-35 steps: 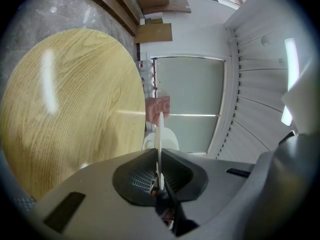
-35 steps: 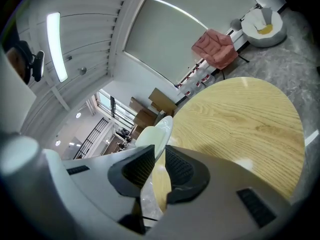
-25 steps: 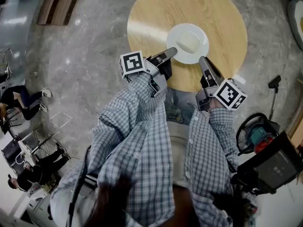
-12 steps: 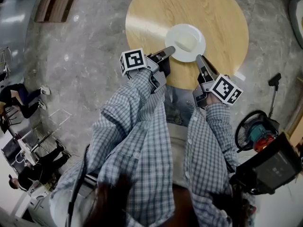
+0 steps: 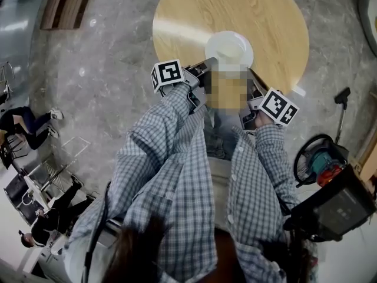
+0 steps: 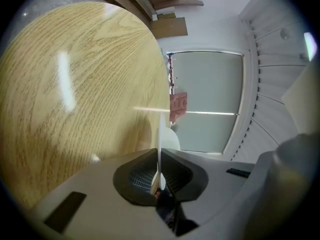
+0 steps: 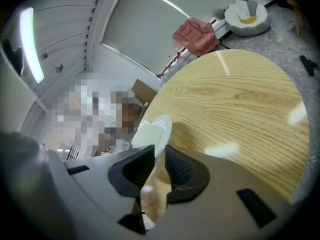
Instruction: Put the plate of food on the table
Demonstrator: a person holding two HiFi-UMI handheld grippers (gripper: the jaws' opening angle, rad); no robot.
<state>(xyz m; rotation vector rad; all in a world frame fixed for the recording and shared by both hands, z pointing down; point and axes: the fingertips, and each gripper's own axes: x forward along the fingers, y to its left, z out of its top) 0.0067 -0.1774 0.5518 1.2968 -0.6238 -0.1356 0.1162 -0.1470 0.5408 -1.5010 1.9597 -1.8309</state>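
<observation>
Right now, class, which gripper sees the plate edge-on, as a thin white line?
The left gripper: the plate is a thin line between its jaws. The right gripper sees its face and food.

The plate (image 5: 213,45) is white, its food (image 5: 232,51) pale yellow, the table (image 5: 265,10) light wood-grain, the sleeves (image 5: 171,140) blue-and-white checked.

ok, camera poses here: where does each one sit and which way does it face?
Left gripper view: rides the left gripper, looks along its jaws over the table; plate rim edge-on between them.
Right gripper view: rides the right gripper, looks across the table; jaws on the plate rim, food just beyond.
Head view: on the person's head, facing steeply down; plaid sleeves and both grippers show.
Shared: all three see the plate and table.
</observation>
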